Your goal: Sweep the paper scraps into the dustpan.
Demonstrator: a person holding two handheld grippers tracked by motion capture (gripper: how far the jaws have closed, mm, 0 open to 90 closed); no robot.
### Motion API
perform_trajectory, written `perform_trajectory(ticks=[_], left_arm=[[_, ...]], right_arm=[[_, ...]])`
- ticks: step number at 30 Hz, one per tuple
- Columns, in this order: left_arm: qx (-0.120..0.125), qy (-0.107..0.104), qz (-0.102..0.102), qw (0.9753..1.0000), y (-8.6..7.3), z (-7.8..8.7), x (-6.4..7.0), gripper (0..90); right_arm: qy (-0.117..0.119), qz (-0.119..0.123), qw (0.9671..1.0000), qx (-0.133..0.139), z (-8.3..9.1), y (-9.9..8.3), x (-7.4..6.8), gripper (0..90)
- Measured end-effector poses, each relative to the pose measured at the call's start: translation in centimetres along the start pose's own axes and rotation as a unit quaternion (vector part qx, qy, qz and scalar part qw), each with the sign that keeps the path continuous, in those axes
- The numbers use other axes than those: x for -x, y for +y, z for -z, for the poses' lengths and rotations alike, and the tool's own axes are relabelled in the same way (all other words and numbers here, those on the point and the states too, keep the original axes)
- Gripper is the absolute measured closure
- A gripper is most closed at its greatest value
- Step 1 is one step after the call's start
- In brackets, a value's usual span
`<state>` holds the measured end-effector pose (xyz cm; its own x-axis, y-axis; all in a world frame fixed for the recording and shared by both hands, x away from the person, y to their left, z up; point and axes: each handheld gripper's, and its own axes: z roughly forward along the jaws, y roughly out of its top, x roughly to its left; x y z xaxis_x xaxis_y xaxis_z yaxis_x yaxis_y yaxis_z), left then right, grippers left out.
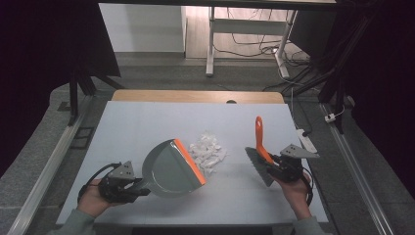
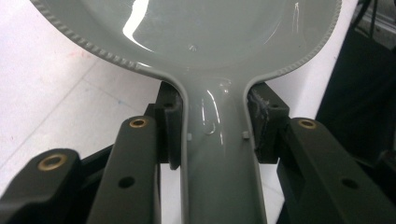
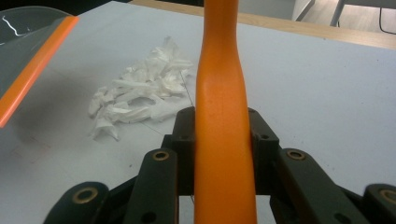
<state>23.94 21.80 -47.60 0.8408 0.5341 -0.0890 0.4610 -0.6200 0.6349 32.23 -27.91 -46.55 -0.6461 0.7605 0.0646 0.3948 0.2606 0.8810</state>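
Note:
A grey dustpan (image 1: 169, 169) with an orange lip (image 1: 189, 160) is held tilted above the white table, its lip beside a heap of torn white paper scraps (image 1: 208, 151). My left gripper (image 1: 131, 184) is shut on the dustpan's handle (image 2: 219, 154), a jaw on each side. My right gripper (image 1: 278, 166) is shut on the orange handle (image 3: 223, 116) of a hand brush (image 1: 260, 154); its grey bristles (image 1: 258, 165) point down and left, to the right of the scraps (image 3: 140, 95). The dustpan's lip (image 3: 35, 65) shows at the left of the right gripper view.
The white table top (image 1: 147, 122) ends in a wooden strip (image 1: 195, 96) at the far edge. A white power strip (image 1: 306, 139) lies at the table's right edge. Desk legs and cables (image 1: 254, 49) stand on the floor beyond.

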Motion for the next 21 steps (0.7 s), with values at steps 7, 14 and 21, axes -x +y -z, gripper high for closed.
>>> perform_trajectory(ticks=[7, 14, 21], left_arm=[[-0.013, -0.002, 0.000, 0.9999, -0.5, 0.5, -0.2, 61.6], [-0.019, -0.003, 0.008, 0.9998, -1.2, 0.9, -0.6, 61.5], [-0.028, -0.005, 0.013, 0.9995, -1.8, 0.8, -1.0, 61.5]], right_arm=[[0.000, 0.001, 1.0000, 0.002, -0.6, 0.6, -0.4, 70.3], [0.007, 0.005, 1.0000, 0.004, -2.0, 1.6, -0.9, 70.3], [0.009, 0.011, 0.9999, 0.000, -3.2, 2.4, -1.4, 70.3]])
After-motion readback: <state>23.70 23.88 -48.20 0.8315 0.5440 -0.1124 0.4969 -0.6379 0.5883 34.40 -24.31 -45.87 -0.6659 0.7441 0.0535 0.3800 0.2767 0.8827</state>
